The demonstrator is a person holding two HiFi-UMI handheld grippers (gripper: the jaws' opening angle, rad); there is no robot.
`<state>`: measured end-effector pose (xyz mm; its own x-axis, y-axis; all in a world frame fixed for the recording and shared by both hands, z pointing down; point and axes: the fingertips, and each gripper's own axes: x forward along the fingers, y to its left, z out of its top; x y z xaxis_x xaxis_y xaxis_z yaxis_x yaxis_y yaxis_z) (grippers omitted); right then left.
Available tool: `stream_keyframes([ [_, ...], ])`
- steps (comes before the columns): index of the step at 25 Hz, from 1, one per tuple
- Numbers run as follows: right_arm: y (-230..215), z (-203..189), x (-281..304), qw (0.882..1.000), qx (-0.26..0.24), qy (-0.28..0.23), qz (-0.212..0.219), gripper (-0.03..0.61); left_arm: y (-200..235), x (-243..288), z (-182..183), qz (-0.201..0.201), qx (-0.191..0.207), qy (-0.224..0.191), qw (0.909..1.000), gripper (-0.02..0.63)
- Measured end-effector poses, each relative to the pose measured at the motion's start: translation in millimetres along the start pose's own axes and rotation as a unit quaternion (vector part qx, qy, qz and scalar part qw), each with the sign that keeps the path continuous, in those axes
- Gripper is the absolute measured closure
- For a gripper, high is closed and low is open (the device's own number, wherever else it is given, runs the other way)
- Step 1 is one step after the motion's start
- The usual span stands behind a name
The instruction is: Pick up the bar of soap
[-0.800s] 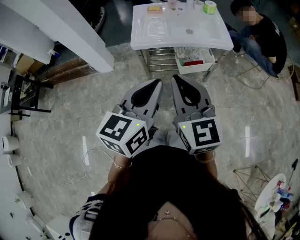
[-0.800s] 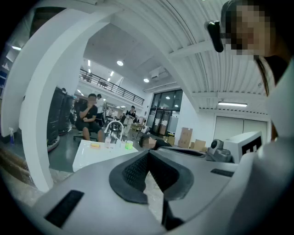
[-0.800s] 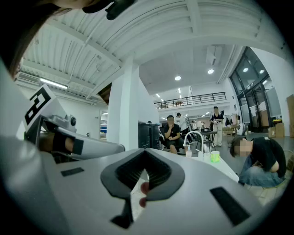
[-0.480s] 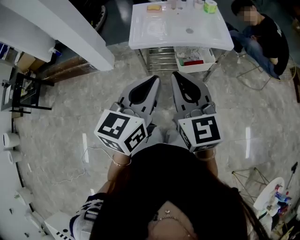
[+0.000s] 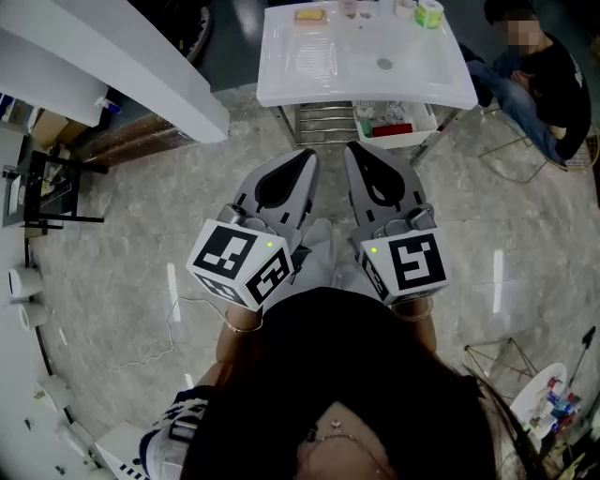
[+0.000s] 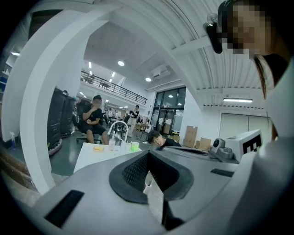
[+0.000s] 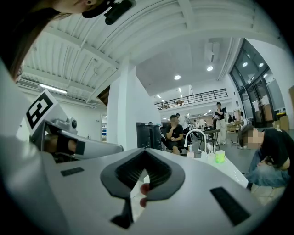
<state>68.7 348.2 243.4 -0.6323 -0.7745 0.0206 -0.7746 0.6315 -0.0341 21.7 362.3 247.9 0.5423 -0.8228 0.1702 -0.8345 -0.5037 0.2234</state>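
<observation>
Jaws of the left gripper were seen clenched together, with nothing held between them. Well beyond their tips, the bar of soap was laid at the far edge of the white table. Just alongside, the right gripper was likewise clenched on nothing, short of the table.

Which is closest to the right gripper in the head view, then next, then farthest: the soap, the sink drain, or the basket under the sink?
1. Basket, under the sink's near edge, just ahead of the right gripper.
2. Drain, in the middle of the sink.
3. Soap, at the far left corner.
</observation>
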Motion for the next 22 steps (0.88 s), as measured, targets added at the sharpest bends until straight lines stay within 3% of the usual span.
stream_keyframes([
  [16, -33.8, 15.9, 121.1, 0.999, 0.012, -0.012, -0.029, 0.571, 101.2, 67.7, 39.0, -0.061, 0.009, 0.001, 0.9981, 0.617],
  [22, -42.7, 5.9, 153.1, 0.999, 0.023, -0.006, -0.046, 0.571, 135.9, 85.3, 37.0, -0.07, 0.004, 0.013, 0.9974, 0.617],
])
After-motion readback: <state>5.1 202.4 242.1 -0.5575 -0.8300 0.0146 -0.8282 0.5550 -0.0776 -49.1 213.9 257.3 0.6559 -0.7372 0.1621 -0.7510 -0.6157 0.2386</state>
